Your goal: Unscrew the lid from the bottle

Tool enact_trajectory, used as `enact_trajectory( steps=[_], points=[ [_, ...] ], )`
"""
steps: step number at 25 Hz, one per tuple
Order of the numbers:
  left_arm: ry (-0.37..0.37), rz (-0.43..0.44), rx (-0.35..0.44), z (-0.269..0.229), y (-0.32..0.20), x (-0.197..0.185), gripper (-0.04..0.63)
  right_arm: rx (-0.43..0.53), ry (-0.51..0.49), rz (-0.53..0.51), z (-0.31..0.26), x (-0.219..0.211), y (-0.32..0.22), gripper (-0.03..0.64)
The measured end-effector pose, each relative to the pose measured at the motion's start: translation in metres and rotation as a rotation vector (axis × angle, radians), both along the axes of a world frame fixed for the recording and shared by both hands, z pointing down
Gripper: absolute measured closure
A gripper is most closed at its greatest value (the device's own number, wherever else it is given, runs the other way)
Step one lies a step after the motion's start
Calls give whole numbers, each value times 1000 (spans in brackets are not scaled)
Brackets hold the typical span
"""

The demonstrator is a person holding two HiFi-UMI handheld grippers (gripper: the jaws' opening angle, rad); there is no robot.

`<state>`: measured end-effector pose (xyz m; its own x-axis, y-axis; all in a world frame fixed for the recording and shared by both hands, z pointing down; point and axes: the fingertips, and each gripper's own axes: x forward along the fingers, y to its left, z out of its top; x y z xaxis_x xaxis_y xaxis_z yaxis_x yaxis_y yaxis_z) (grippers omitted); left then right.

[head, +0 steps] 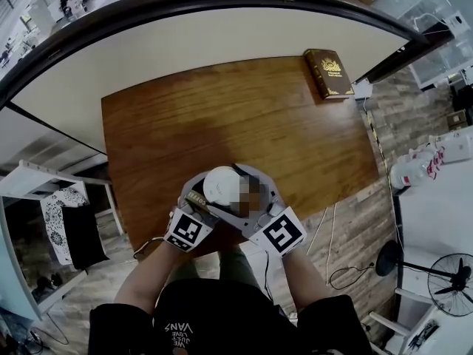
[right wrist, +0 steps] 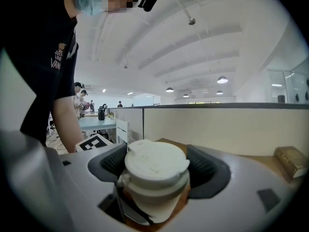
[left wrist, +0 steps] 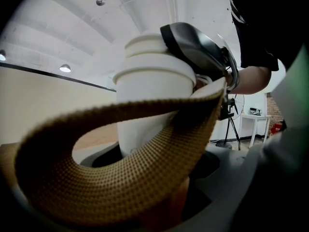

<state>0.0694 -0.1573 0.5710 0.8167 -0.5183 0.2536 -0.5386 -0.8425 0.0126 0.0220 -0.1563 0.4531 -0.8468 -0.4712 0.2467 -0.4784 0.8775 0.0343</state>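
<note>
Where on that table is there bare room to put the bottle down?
Most of the wooden table is bare: the whole stretch from its left edge to the book at the far right corner. Crowded only at the near edge, where the left gripper and right gripper flank the bottle.

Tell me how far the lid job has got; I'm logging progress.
Done: the left tool grips the body of the white bottle, so it is steadied. In hand: the right tool sits round the lid, but its jaws stand open with gaps on both sides, so it has no grip at this moment. Left: the lid looks seated on the bottle, so unscrewing and lifting it off remain.
</note>
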Motion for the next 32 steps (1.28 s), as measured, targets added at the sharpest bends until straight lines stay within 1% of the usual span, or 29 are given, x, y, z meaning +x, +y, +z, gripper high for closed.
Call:
enact_trajectory(
  steps=[10,15,20,23,24,27,32],
  points=[
    [-7,-2,-2,1,-1,0,219,-8,-28,12,0,0,-1,268],
    [-9,-3,7,1,-1,0,219,4,-15,45,-1,0,0,268],
    [-12,3,-3,2,-1,0,219,-27,2,49,1,0,-2,269],
    [-8,3,-5,1,-1,1,219,-22,8,81,1,2,-3,268],
    [-6,3,-7,0,-1,1,218,-23,-3,95,-1,3,-3,268],
    [-2,4,-18,1,1,1,218,-29,-83,126,-20,4,-3,268],
    [-11,2,-29,6,-1,0,218,4,-142,174,-53,15,-8,268]
  ],
)
